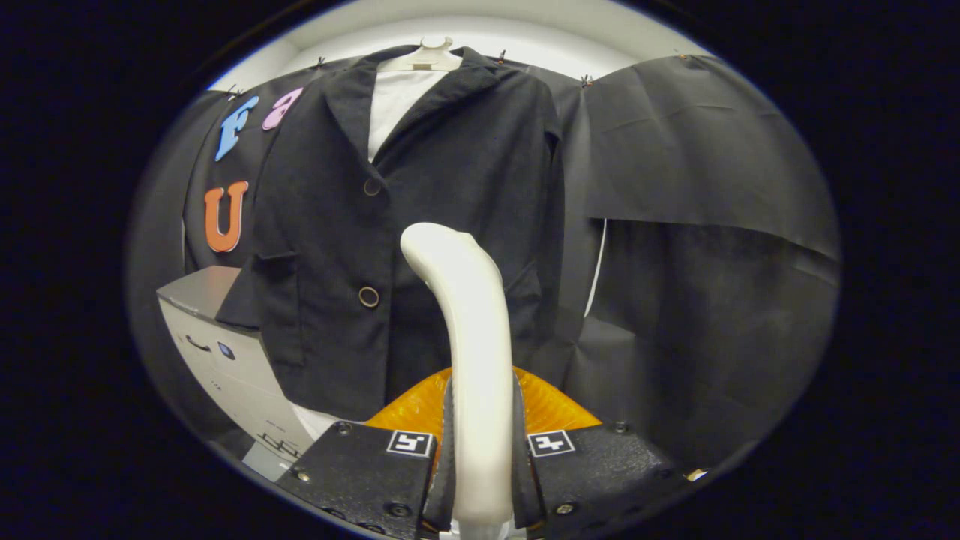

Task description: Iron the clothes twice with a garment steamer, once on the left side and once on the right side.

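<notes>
Gripper [480, 480] points level at the hanging black jacket [420, 225], both fingers clamped on the white garment steamer handle [469, 337] standing upright between them. Steamer head faces the jacket front, its contact hidden; the handle's lower end is cut off

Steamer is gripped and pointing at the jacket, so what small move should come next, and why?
Probably ease the steamer forward and up toward one front panel of the jacket. The tool is shut on the steamer's handle, and the head sits low, near the lower button, apparently short of the cloth, so a stroke would likely begin higher.
</notes>
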The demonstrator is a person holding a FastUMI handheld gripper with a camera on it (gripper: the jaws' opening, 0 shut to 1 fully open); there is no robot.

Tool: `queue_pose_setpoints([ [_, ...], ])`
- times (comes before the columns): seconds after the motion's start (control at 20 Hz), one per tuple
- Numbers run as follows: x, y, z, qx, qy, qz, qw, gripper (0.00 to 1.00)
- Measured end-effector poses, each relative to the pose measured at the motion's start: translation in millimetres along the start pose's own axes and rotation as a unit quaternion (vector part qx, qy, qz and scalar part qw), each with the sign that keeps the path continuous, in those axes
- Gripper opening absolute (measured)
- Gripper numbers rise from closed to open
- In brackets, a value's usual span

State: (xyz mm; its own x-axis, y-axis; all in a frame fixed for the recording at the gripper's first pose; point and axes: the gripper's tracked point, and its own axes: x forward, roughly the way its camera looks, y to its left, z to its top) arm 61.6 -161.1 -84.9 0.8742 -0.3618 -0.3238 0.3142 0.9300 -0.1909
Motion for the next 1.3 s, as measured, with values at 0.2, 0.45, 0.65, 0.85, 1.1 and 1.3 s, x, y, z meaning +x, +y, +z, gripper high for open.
queue_pose_setpoints([
  [0.2, 5, 12, -22, -0.007, 0.016, 0.002, 1.000, 0.33],
  [0.45, 7, 8, -57, -0.010, 0.055, -0.004, 0.998, 0.33],
  [0.65, 11, 2, -82, -0.013, 0.082, -0.011, 0.997, 0.33],
  [0.85, 16, 1, -105, -0.026, 0.100, -0.011, 0.995, 0.33],
  [1.1, 12, -3, -139, -0.028, 0.144, -0.016, 0.989, 0.33],
  [1.3, 8, 0, -166, -0.028, 0.178, -0.011, 0.984, 0.33],
])
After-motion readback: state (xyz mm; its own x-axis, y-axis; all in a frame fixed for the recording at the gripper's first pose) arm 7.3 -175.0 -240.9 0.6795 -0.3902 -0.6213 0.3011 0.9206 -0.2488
